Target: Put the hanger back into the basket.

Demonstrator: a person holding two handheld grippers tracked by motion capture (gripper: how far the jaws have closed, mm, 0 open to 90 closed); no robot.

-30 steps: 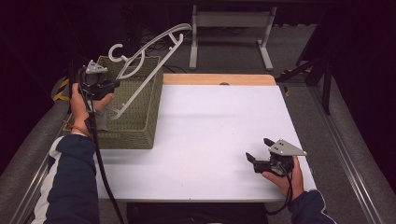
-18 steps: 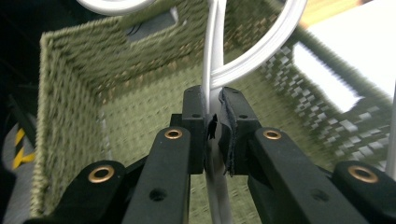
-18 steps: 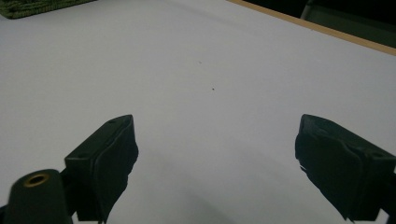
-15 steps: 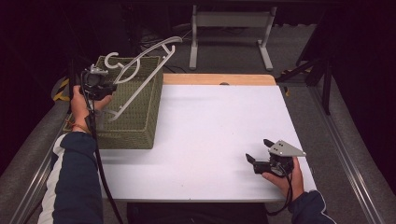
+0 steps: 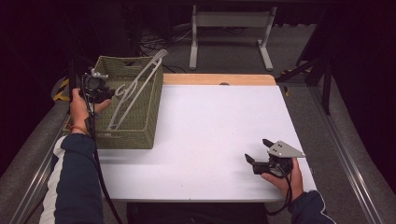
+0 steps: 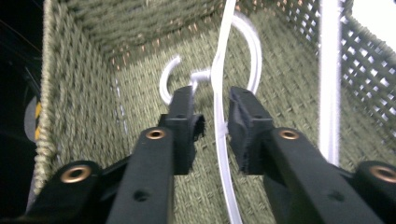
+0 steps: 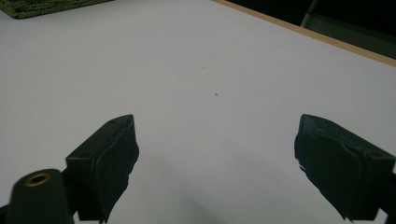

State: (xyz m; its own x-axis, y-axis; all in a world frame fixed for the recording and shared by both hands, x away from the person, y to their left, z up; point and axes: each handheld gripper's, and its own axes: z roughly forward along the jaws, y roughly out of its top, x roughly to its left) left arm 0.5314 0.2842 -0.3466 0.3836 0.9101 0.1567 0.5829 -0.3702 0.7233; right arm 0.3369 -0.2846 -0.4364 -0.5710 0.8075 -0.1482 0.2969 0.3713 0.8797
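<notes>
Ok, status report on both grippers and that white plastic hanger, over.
Left gripper jaws just opening, white plastic hanger loose between them, leaning in green woven basket. Right gripper open, idle over white table. Nothing obstructing.

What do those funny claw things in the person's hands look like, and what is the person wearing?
Each hand holds a black two-jaw gripper. The left gripper and the right gripper each trail a black cable. The right one has a grey three-cornered plate on top. Close up, the black jaws have brass-coloured rivets and padded tips. The sleeves are dark navy with a white stripe.
</notes>
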